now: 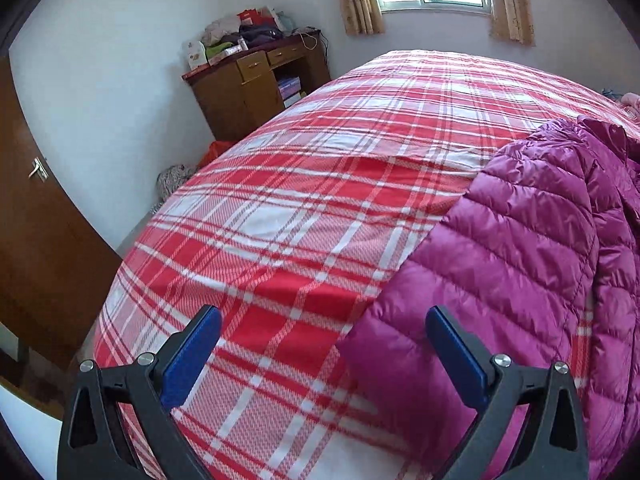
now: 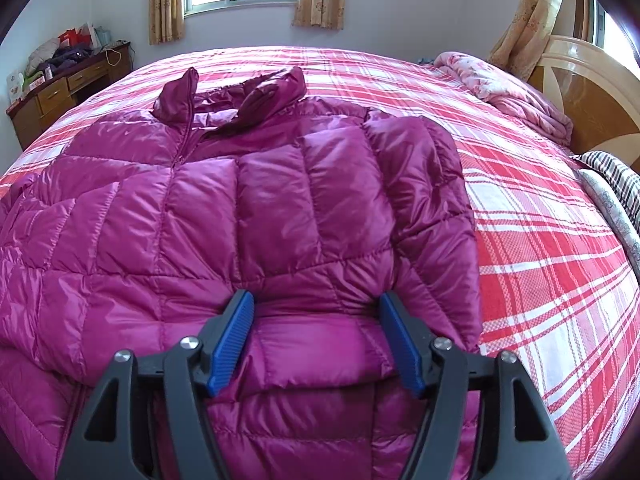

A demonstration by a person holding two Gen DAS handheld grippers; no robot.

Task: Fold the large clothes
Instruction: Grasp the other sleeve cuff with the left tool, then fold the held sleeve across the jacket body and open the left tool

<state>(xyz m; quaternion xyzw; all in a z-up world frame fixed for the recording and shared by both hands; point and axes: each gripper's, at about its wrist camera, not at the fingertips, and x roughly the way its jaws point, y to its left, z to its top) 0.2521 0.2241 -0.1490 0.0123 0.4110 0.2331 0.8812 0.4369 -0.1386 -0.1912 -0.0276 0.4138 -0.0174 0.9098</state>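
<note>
A magenta quilted down jacket (image 2: 240, 208) lies front up on the red plaid bed (image 2: 540, 240), hood toward the window, its right sleeve folded along the body. My right gripper (image 2: 318, 304) is open, its blue pads on either side of a puffed fold of the jacket near the lower hem. In the left wrist view the jacket (image 1: 500, 260) lies at the right on the plaid bed (image 1: 280, 220). My left gripper (image 1: 322, 320) is open and empty above the sheet, its right finger (image 1: 456, 356) over the jacket's left edge.
A wooden desk (image 1: 256, 88) piled with clothes and boxes stands by the far wall, left of the bed. A brown door (image 1: 44, 216) is at the left. A pink floral quilt (image 2: 508, 88), a striped cloth (image 2: 616, 176) and the headboard (image 2: 592, 92) are at the right.
</note>
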